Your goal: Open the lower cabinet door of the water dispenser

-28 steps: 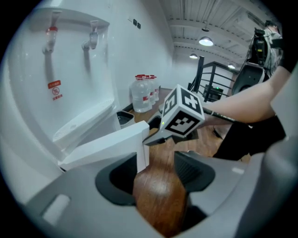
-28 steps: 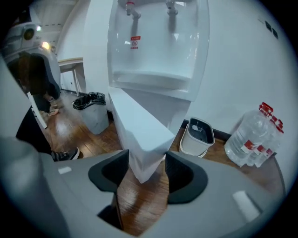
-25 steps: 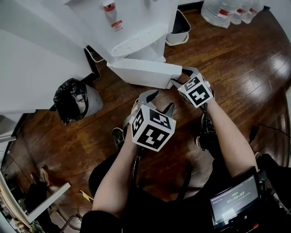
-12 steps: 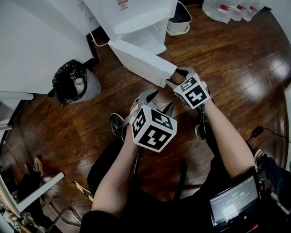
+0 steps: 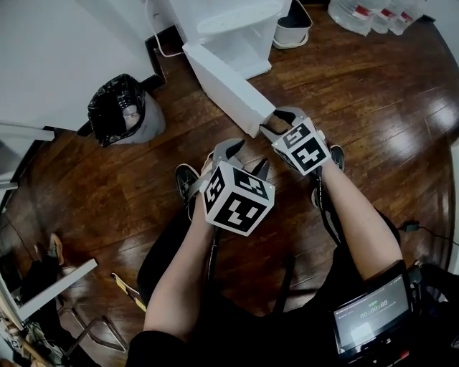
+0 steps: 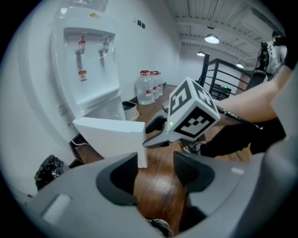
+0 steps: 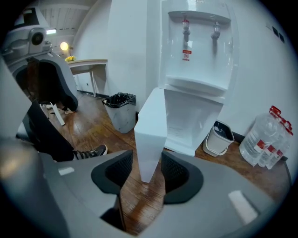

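The white water dispenser (image 5: pixel 237 14) stands at the top of the head view, its lower cabinet door (image 5: pixel 226 86) swung out towards me. My right gripper (image 5: pixel 271 123) is at the door's free edge. In the right gripper view the door edge (image 7: pixel 151 130) sits between the pads of that gripper (image 7: pixel 148 173), whose jaws are closing on it. My left gripper (image 5: pixel 247 159) hovers just short of the door's end. Its jaws are closing a little but stand wide with nothing between them (image 6: pixel 156 167); the door (image 6: pixel 109 135) lies beyond its left finger.
A bin lined with a black bag (image 5: pixel 118 107) stands left of the dispenser by a white wall. A small white bin (image 5: pixel 294 32) and several water bottles (image 5: pixel 366 14) sit to the right. My shoe (image 5: pixel 185 183) rests on the wooden floor below the left gripper.
The door has swung further out from the dispenser with the right gripper on its edge. Both grippers have drawn back from the dispenser.
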### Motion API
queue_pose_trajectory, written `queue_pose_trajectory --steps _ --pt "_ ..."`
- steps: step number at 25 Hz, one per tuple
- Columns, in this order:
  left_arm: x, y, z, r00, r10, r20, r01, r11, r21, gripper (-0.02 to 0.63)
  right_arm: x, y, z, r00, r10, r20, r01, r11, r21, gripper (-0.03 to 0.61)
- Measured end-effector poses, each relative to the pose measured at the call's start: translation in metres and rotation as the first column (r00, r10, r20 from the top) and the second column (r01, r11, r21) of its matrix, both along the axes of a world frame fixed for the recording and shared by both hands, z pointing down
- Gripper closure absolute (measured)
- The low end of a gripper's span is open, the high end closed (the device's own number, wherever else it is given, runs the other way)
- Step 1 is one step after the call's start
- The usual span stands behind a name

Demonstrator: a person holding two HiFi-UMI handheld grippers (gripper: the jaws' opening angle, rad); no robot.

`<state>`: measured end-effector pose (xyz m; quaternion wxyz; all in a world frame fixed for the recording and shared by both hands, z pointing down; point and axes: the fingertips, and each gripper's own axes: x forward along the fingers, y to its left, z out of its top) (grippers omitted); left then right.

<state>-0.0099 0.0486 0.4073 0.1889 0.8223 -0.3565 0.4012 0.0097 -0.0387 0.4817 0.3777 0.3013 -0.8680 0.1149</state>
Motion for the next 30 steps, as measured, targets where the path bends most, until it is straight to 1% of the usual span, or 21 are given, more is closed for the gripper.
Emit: queue_pose_trajectory --steps 2,5,6,7,8,9,10,11,12,13,16,19,23,25,27,28,30 --pt "-0.010 -0.002 -0.001 1.000 -0.014 0.004 0.014 1.000 0.003 0.354 -0.008 0.007 0.000 0.999 -0.033 -0.006 0.033 0.999 -0.004 0.396" --pt "-0.033 -0.015 -0.011 0.998 -0.055 -0.004 0.055 0.998 0.028 0.363 -0.025 0.019 -0.003 0.994 -0.110 -0.012 0.110 0.994 -0.006 0.440" --pt "-0.041 -0.020 -0.017 0.996 -0.082 -0.024 0.083 0.996 0.037 0.365 -0.030 0.024 -0.004 0.991 -0.133 -0.013 0.133 0.991 -0.002 0.457" --pt "-0.048 -0.025 -0.024 0.991 -0.122 -0.060 0.125 0.991 0.042 0.368 -0.034 0.030 -0.005 0.988 -0.151 -0.012 0.151 0.988 0.000 0.462" --pt "-0.054 -0.030 -0.031 0.978 -0.176 -0.114 0.181 0.983 0.040 0.377 -0.039 0.035 -0.006 0.986 -0.166 -0.009 0.166 0.986 0.002 0.462" --pt "-0.058 -0.034 -0.038 0.954 -0.239 -0.179 0.249 0.968 0.031 0.396 -0.043 0.039 -0.007 0.984 -0.177 -0.005 0.177 0.984 0.003 0.463" --pt "-0.063 -0.038 -0.044 0.923 -0.302 -0.238 0.315 0.949 0.017 0.404 -0.047 0.043 -0.008 0.983 -0.186 -0.002 0.186 0.983 0.003 0.466" --pt "-0.068 -0.041 -0.046 0.893 -0.353 -0.279 0.368 0.930 0.001 0.405 -0.051 0.044 -0.009 0.981 -0.194 0.001 0.194 0.981 0.004 0.466" --pt "-0.071 -0.042 -0.044 0.872 -0.390 -0.298 0.404 0.915 -0.015 0.405 -0.054 0.046 -0.010 0.980 -0.201 0.003 0.201 0.980 0.005 0.466" --pt "-0.073 -0.040 -0.040 0.861 -0.411 -0.299 0.423 0.906 -0.029 0.405 -0.057 0.047 -0.010 0.979 -0.206 0.007 0.206 0.979 0.004 0.466" --pt "-0.073 -0.033 -0.024 0.855 -0.436 -0.282 0.436 0.898 -0.066 0.405 -0.068 0.053 -0.011 0.974 -0.224 0.020 0.224 0.975 -0.006 0.466" --pt "-0.071 -0.031 -0.017 0.837 -0.465 -0.288 0.457 0.884 -0.098 0.405 -0.080 0.059 -0.015 0.965 -0.261 0.015 0.261 0.965 0.001 0.466" --pt "-0.081 -0.029 -0.003 0.841 -0.490 -0.227 0.480 0.871 -0.104 0.401 -0.094 0.067 -0.015 0.959 -0.278 0.043 0.279 0.960 -0.004 0.466" --pt "-0.091 -0.030 0.003 0.824 -0.522 -0.221 0.509 0.853 -0.115 0.387 -0.102 0.069 -0.013 0.958 -0.278 0.069 0.279 0.960 -0.011 0.468" --pt "-0.100 -0.030 0.006 0.804 -0.551 -0.226 0.536 0.834 -0.127 0.387 -0.109 0.070 -0.014 0.956 -0.285 0.075 0.286 0.958 -0.010 0.479" --pt "-0.103 -0.030 0.007 0.798 -0.559 -0.226 0.544 0.829 -0.131 0.387 -0.113 0.071 -0.015 0.954 -0.290 0.077 0.291 0.957 -0.010 0.479" --pt "-0.107 -0.029 0.009 0.795 -0.564 -0.223 0.548 0.826 -0.135 0.387 -0.121 0.074 -0.016 0.950 -0.300 0.084 0.302 0.953 -0.008 0.479"
